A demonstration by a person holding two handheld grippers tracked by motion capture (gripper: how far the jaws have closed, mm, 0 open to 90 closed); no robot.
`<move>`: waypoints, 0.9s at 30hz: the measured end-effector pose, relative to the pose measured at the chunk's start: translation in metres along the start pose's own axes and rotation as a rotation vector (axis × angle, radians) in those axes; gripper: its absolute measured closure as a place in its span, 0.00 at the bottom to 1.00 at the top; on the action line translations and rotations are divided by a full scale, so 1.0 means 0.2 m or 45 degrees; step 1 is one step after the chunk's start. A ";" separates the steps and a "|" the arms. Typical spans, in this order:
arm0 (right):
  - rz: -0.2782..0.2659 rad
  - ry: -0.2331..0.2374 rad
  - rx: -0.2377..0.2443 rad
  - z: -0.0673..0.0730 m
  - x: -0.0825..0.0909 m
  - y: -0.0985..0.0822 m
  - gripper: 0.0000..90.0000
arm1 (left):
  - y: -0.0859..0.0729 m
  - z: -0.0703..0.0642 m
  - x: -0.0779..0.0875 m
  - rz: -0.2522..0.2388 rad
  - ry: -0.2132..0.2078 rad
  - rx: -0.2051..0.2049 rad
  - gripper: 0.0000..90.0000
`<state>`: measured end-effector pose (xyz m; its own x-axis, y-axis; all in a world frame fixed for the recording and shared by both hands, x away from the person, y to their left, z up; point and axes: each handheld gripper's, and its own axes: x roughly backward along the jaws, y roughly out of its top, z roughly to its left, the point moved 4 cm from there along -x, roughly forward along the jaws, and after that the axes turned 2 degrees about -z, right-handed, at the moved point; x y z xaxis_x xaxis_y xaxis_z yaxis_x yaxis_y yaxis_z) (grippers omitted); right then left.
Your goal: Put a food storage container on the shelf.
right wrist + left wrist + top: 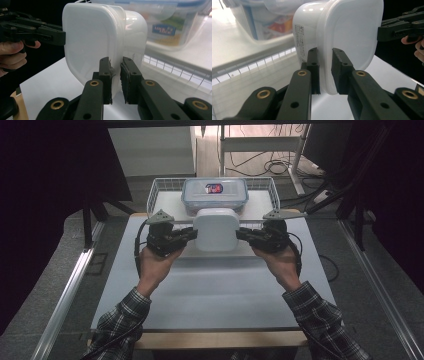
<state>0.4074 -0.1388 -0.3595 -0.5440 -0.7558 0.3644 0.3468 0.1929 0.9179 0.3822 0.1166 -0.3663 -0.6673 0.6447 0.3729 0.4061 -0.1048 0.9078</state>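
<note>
Grippers pinch the white container (pixel 216 229) by its lid rim, left gripper (pixel 192 234) at its nine o'clock, right gripper (pixel 241 235) at three; it hangs above the table (pixel 215 290), wire basket (pixel 161 187) at twelve

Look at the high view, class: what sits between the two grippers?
The white container, held up between the left gripper and right gripper, each clamped on its rim. The high view shows it.
</note>
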 end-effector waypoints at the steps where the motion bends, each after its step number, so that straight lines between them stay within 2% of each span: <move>1: -0.003 0.000 0.003 0.00 0.00 0.01 0.88 | 0.01 0.00 0.00 -0.001 0.001 -0.003 0.86; 17: -0.051 0.014 0.003 -0.02 0.02 0.24 0.88 | 0.24 0.03 0.05 -0.048 -0.002 -0.006 0.86; 27: -0.089 0.004 0.010 -0.03 0.02 0.39 0.87 | 0.40 0.05 0.08 -0.060 0.005 -0.028 0.86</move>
<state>0.4366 -0.1315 -0.2871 -0.5645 -0.7695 0.2988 0.3018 0.1445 0.9424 0.4097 0.1255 -0.2903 -0.6880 0.6460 0.3307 0.3606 -0.0912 0.9283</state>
